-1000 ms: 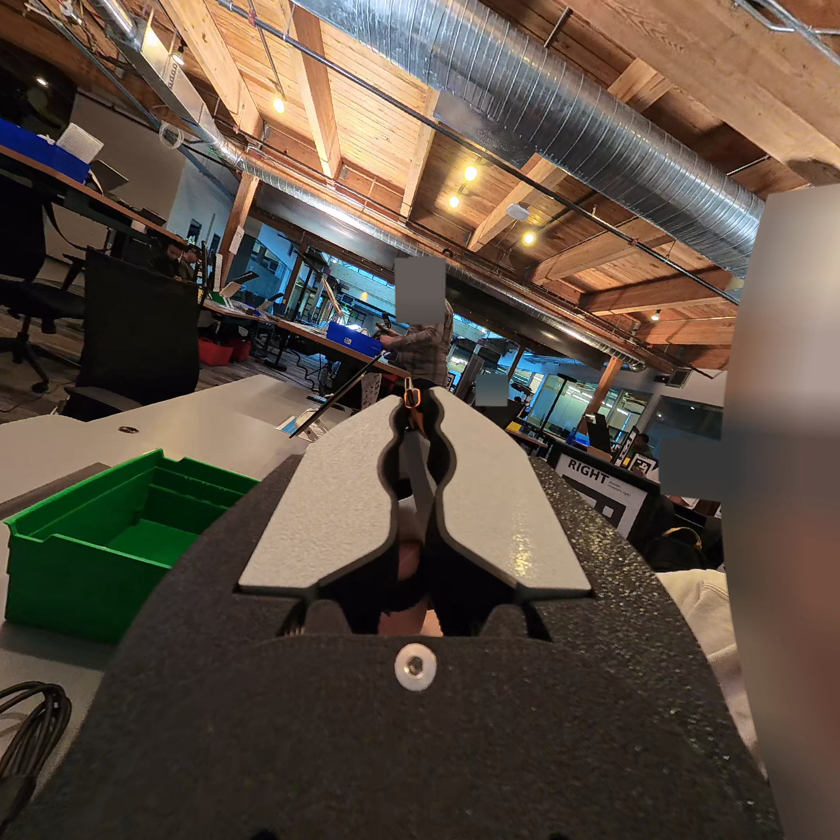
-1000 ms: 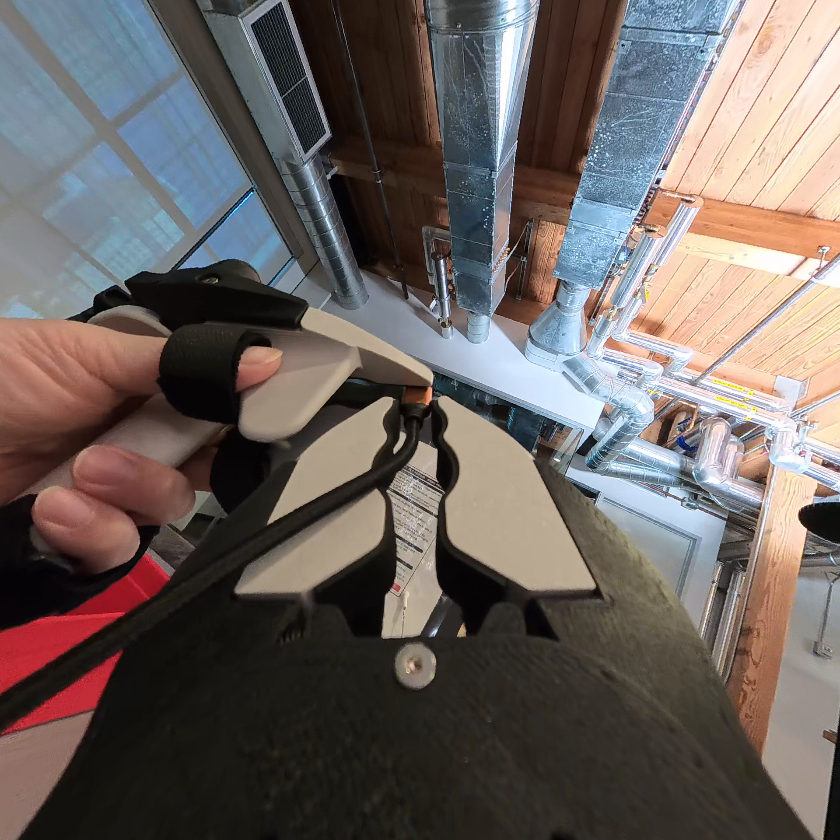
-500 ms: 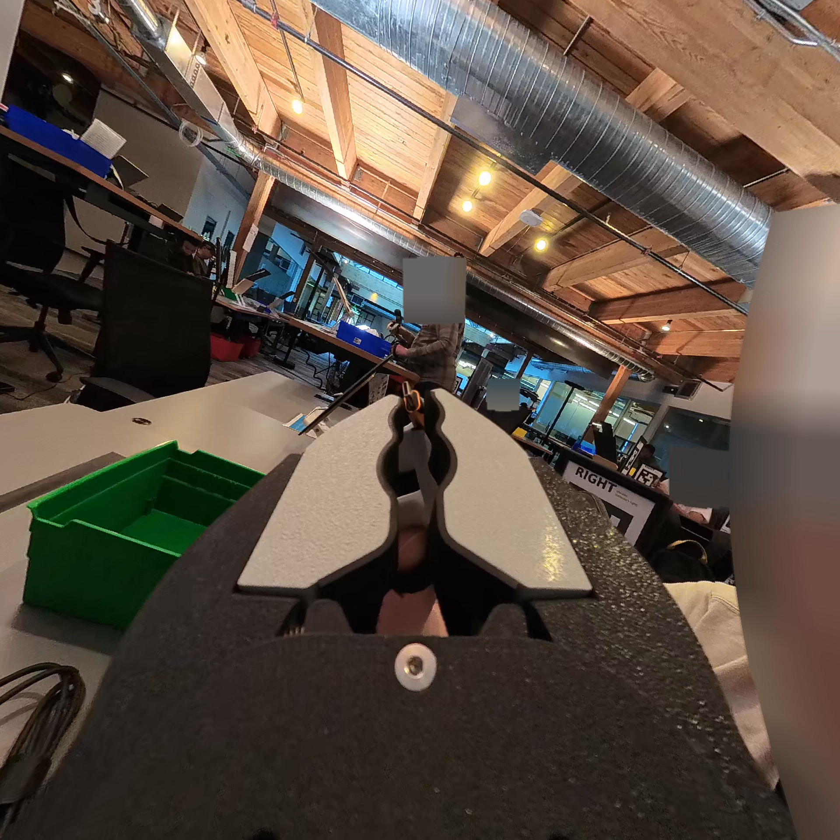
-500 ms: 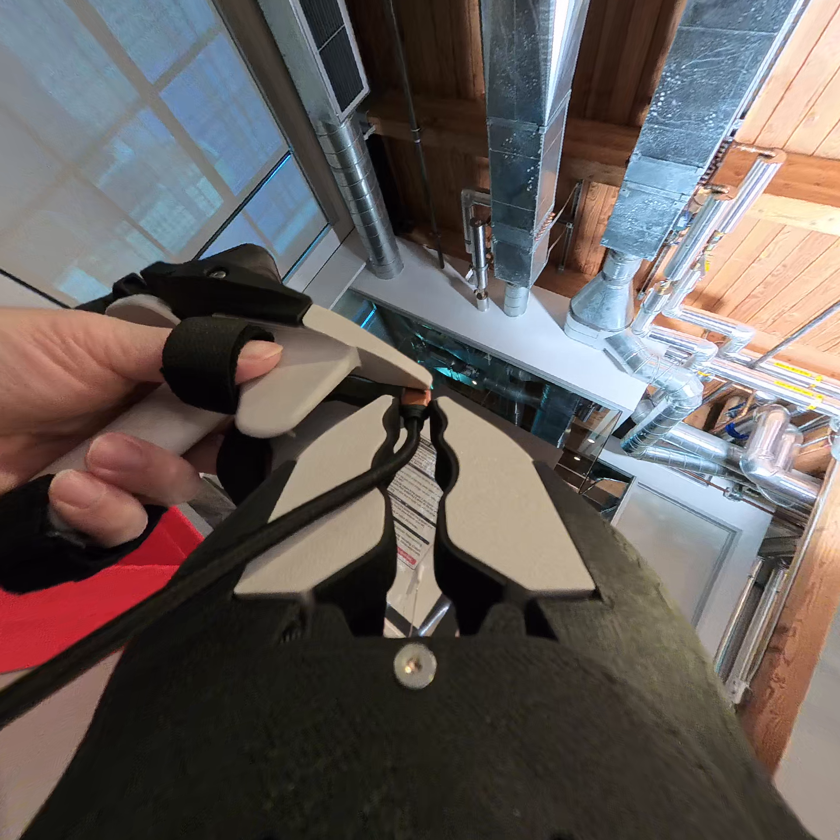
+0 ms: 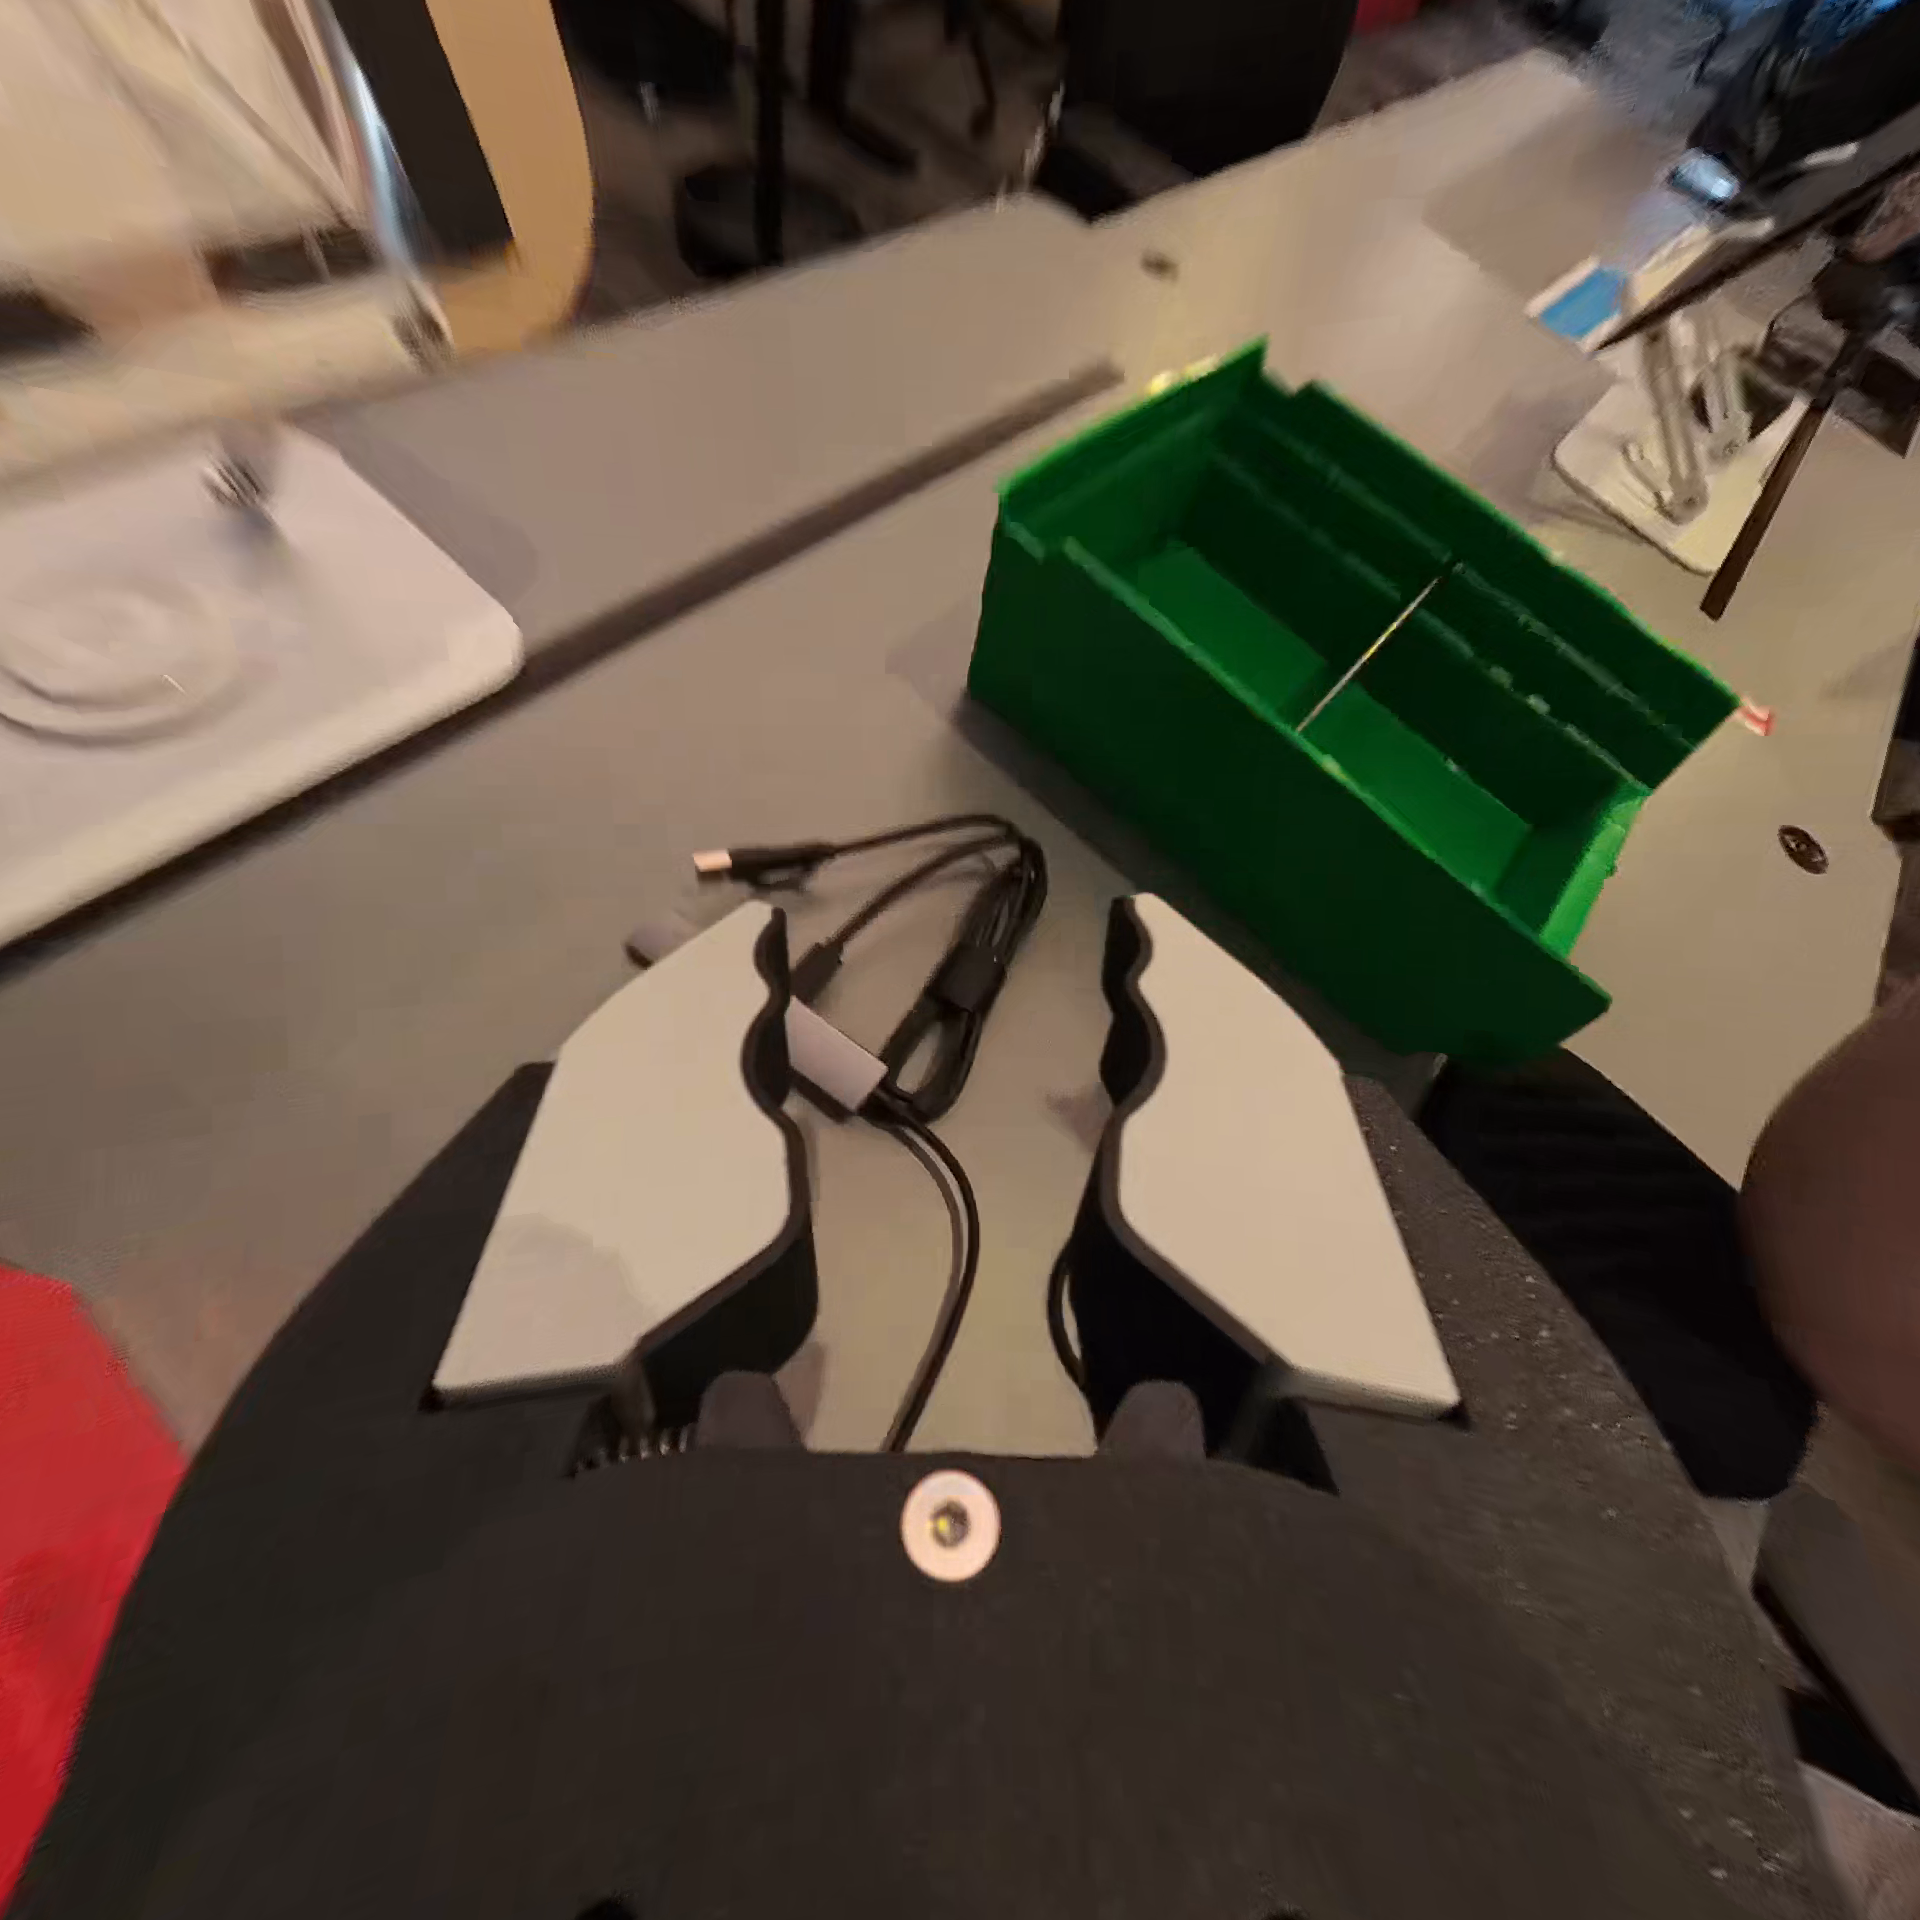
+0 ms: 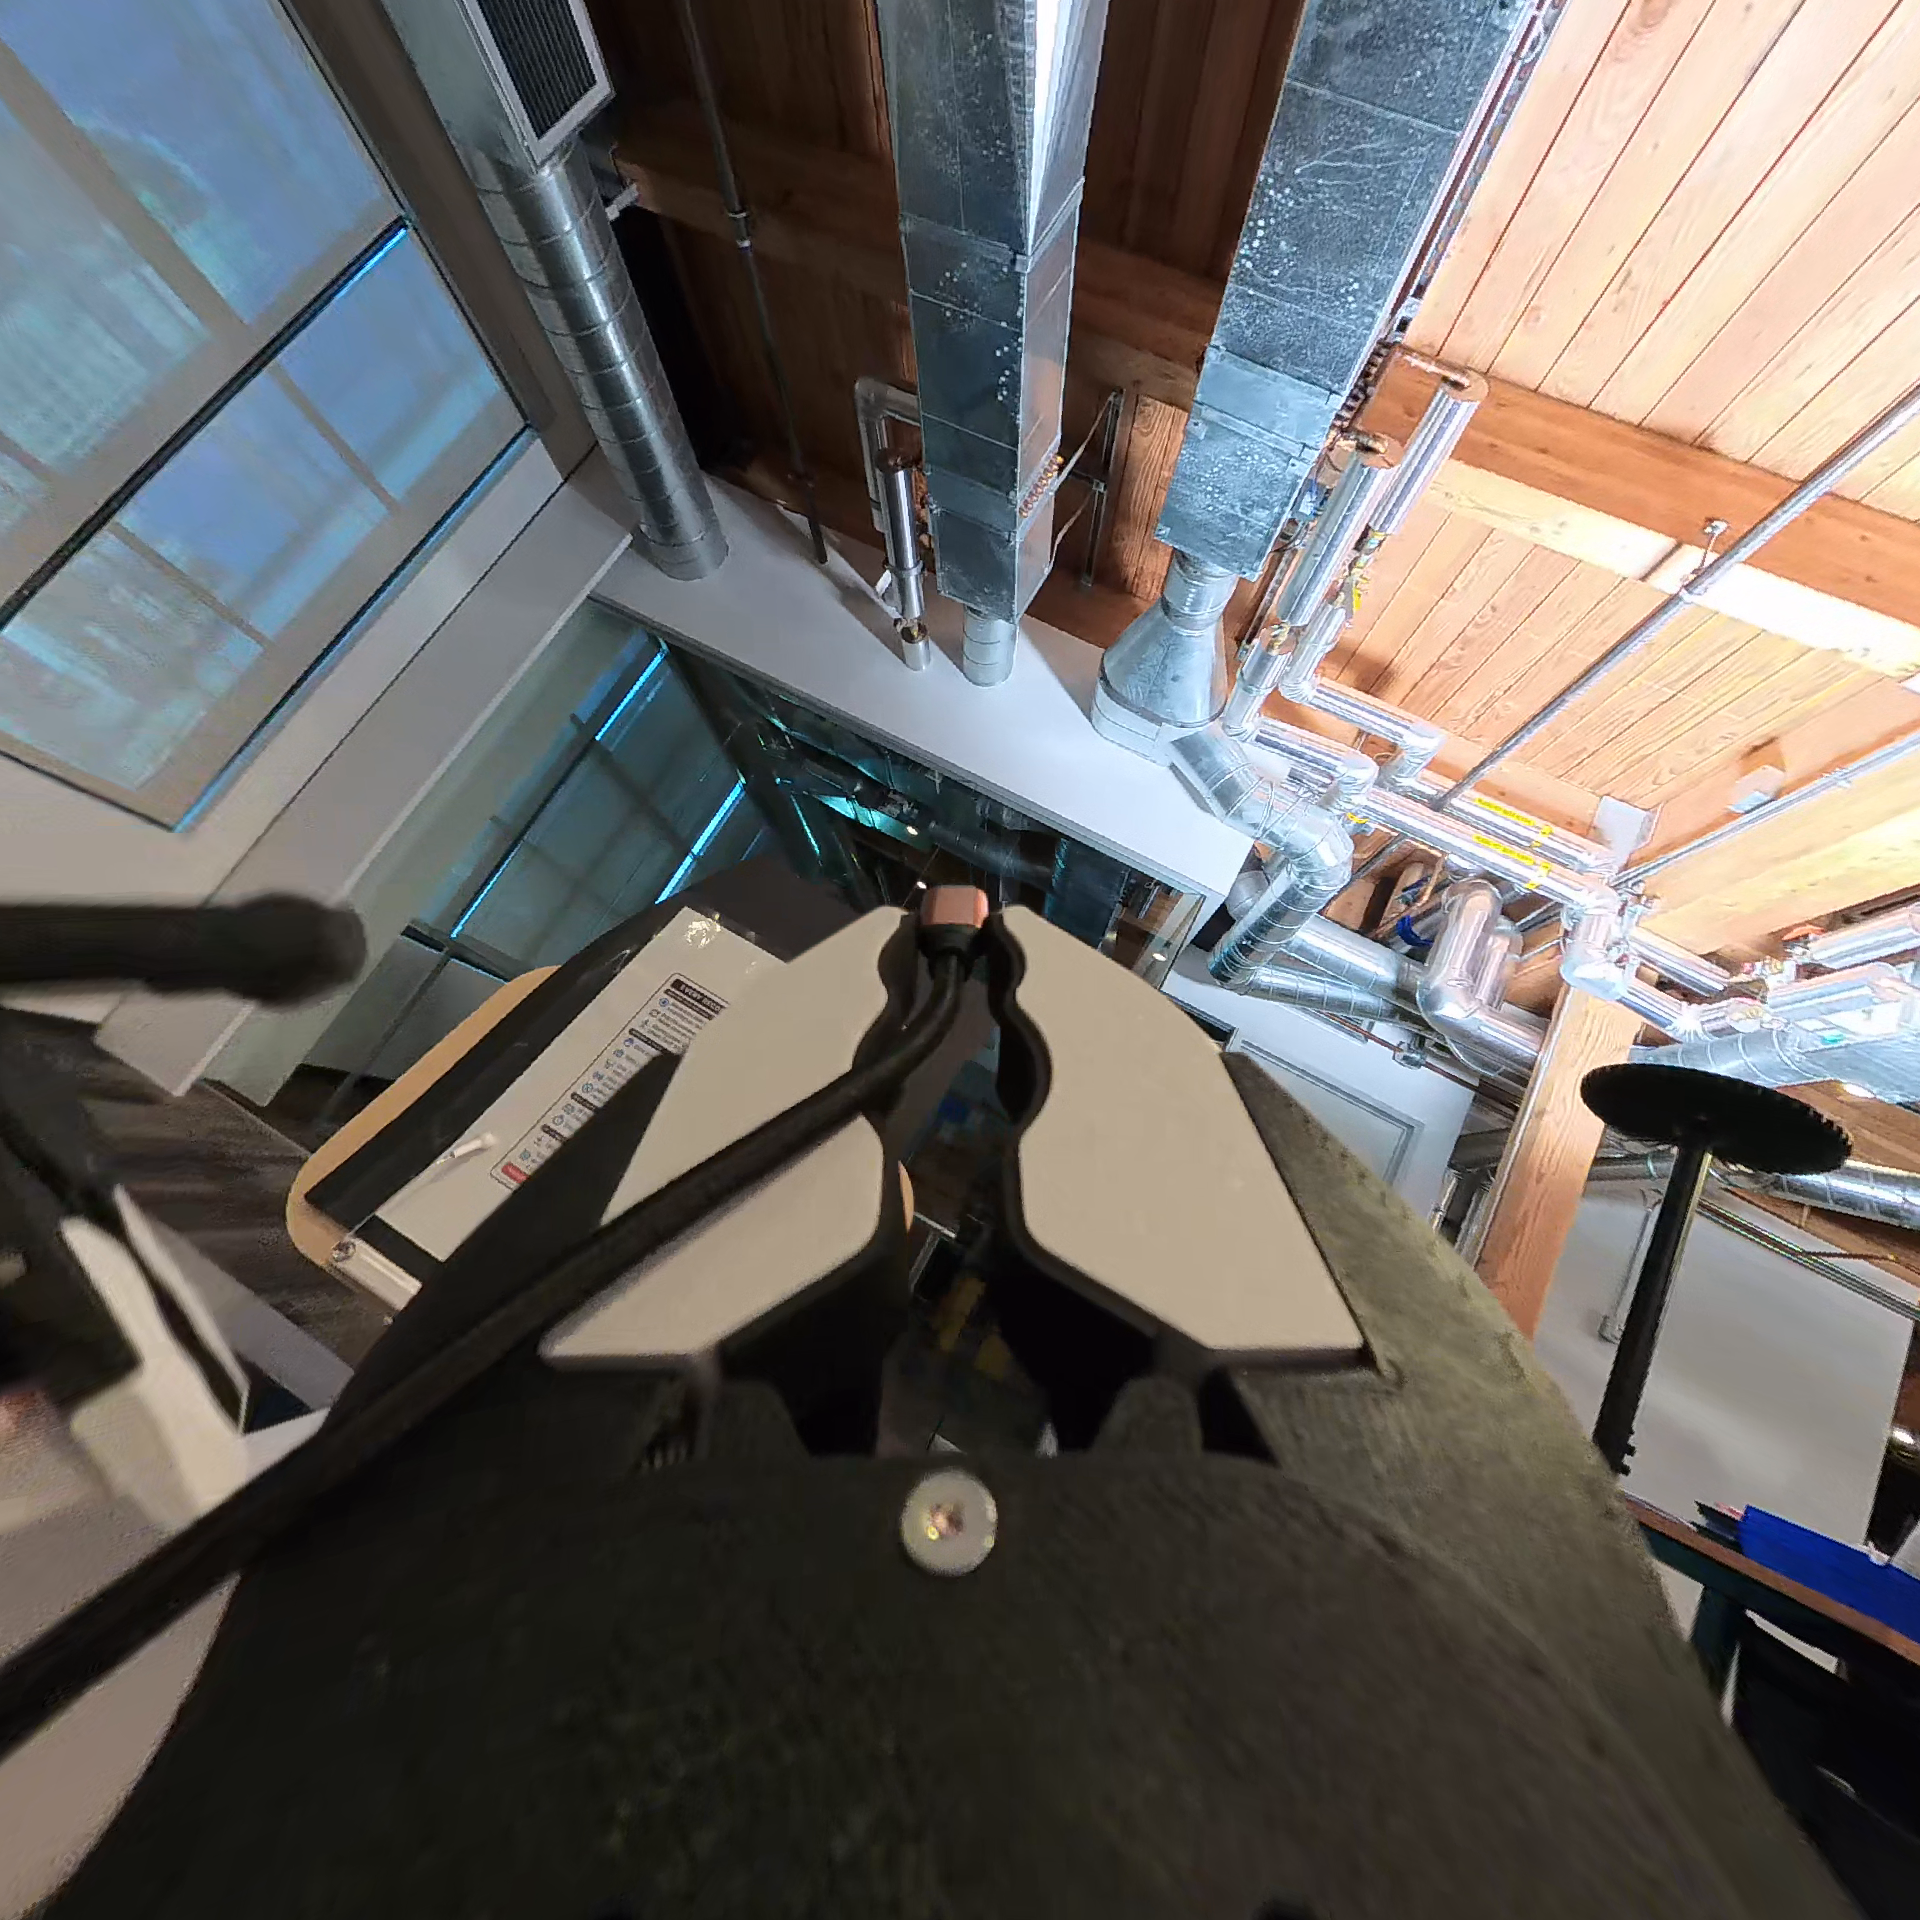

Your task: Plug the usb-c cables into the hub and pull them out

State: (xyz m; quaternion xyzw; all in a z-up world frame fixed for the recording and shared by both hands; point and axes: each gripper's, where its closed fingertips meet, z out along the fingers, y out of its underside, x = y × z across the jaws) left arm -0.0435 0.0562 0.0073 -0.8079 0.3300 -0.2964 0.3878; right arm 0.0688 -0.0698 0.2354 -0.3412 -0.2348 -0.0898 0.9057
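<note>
My left gripper (image 5: 945,914) is open and empty, pointing down at the grey table (image 5: 520,1039). Between its fingers lie a small grey hub (image 5: 831,1060), close to the left finger, and a bundle of black USB-C cables (image 5: 977,935). One loose plug (image 5: 717,862) lies just past the fingertips. My right gripper (image 6: 954,925) points up at the ceiling, shut on a black cable (image 6: 665,1226) just behind its copper-coloured plug (image 6: 956,906). That cable trails down to the lower left.
A green divided bin (image 5: 1299,686) stands on the table to the right of the cables. A white stand base (image 5: 208,644) sits at the far left. A red patch (image 5: 52,1507) shows at the lower left. A dark blurred shape (image 6: 177,945) crosses the right view's left edge. The gap from one gripper's tips to the other's is roughly 30 cm.
My left gripper has opened and swung down from facing across the room to the table. The left hand and gripper no longer show at the right gripper's tip, which stays shut on its cable.
</note>
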